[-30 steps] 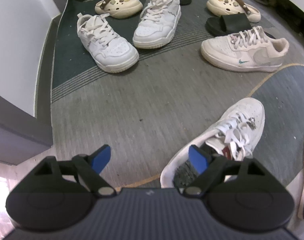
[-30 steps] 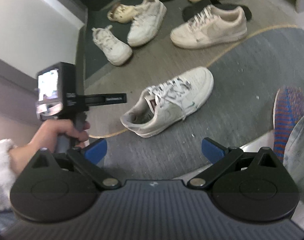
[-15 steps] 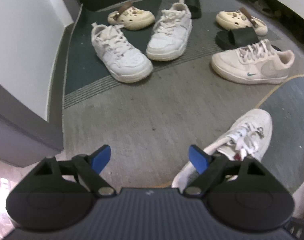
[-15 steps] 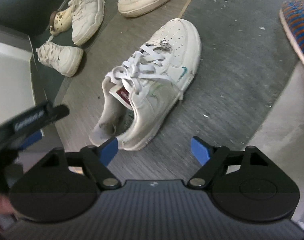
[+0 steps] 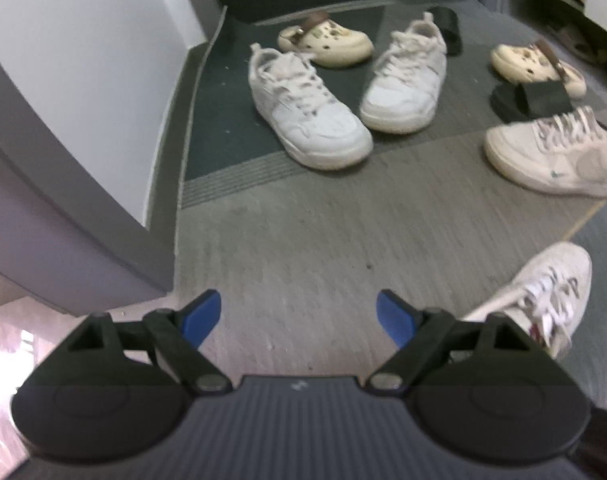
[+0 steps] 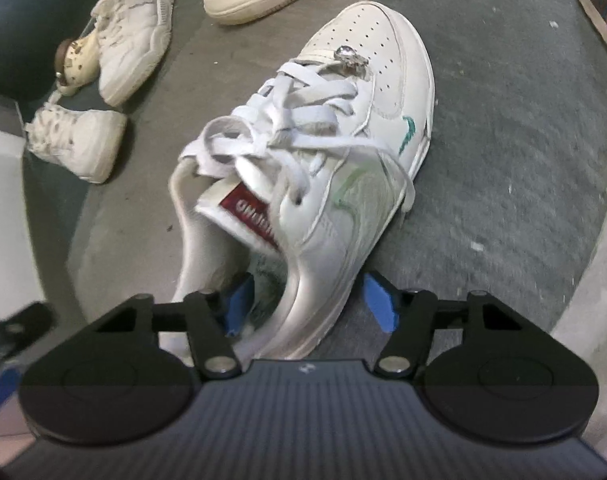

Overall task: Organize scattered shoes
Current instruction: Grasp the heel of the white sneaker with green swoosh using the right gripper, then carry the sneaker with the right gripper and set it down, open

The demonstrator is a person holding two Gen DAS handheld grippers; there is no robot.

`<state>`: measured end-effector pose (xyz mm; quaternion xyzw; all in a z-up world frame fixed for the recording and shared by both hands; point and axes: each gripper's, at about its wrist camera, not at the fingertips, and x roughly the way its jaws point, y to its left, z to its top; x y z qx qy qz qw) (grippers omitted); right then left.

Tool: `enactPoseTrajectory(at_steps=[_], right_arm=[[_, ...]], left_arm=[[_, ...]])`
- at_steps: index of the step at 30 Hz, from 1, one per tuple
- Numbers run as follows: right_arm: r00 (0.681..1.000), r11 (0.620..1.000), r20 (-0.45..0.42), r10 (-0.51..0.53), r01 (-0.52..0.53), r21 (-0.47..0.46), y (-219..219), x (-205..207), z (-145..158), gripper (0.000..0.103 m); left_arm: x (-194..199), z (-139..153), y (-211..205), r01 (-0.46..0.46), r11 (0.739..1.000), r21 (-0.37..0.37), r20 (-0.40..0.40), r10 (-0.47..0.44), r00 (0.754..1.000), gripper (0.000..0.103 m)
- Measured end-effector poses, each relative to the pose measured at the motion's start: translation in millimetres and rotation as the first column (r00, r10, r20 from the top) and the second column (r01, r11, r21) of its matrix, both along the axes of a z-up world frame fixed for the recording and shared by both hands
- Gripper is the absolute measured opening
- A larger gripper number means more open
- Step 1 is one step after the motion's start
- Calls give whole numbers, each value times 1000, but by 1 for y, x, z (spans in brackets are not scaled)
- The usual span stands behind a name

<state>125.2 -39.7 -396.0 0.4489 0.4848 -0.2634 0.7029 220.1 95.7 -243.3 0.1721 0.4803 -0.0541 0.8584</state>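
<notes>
A white sneaker [image 6: 323,152] with a green swoosh and a red tongue label lies on the grey carpet, toe pointing away. My right gripper [image 6: 307,302] is down at its heel end and its jaws are closing. One blue pad [image 6: 237,304] sits inside the shoe's opening and the other lies outside the side wall, with a small gap still showing. The same sneaker [image 5: 543,292] appears at the lower right of the left wrist view. My left gripper [image 5: 299,316] hangs open over bare carpet with nothing between its fingers.
Further back lie two white sneakers [image 5: 307,120] [image 5: 407,84], two cream clogs [image 5: 327,42] [image 5: 535,64], black slides [image 5: 533,98] and a cream sneaker [image 5: 555,156]. A white wall [image 5: 83,80] runs along the left. A blue and orange shoe [image 6: 603,0] sits far right.
My right gripper has dropped down onto the white sneaker and its jaws have narrowed around the side wall. The left gripper has drifted away from that sneaker, still open.
</notes>
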Motion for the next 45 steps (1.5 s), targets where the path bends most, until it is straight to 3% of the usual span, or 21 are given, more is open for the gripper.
enactPoseTrajectory(at_steps=[1, 8, 17, 20, 25, 30, 34, 39, 43, 45], right_arm=[[1000, 1000, -10, 2, -2, -7, -3, 1, -4, 49], [998, 998, 15, 54, -54, 16, -18, -5, -8, 48], [974, 968, 37, 222, -216, -132, -59, -12, 14, 33], [942, 927, 60, 330, -311, -212, -74, -5, 28, 33], [824, 792, 57, 563, -519, -321, -97, 4, 37, 33], [713, 700, 88, 695, -644, -307, -123, 2, 31, 33], [590, 549, -27, 807, -767, -333, -111, 4, 20, 30], [585, 539, -53, 809, -775, -329, -108, 11, 19, 32], [646, 626, -51, 762, -754, -200, -123, 21, 21, 33], [628, 608, -65, 776, -771, -188, -124, 21, 28, 33]], left_arm=[[2, 1, 1, -6, 1000, 1, 3, 6, 1000, 87], [5, -4, 0, -8, 1000, 28, 3, 8, 1000, 87], [-4, -8, -10, 36, 998, 47, -4, -36, 999, 87], [-5, -7, -15, 45, 998, 46, 2, -46, 999, 87], [-6, -2, -23, 64, 998, 26, 16, -64, 998, 87], [-6, -4, -28, 72, 997, 22, 7, -72, 997, 87], [-5, -7, -33, 78, 996, 36, -5, -78, 997, 87], [-5, -6, -43, 103, 994, 33, -1, -103, 995, 88], [-4, 0, -50, 116, 993, 24, 13, -116, 993, 88], [-4, 3, -53, 123, 992, 19, 23, -124, 992, 88]])
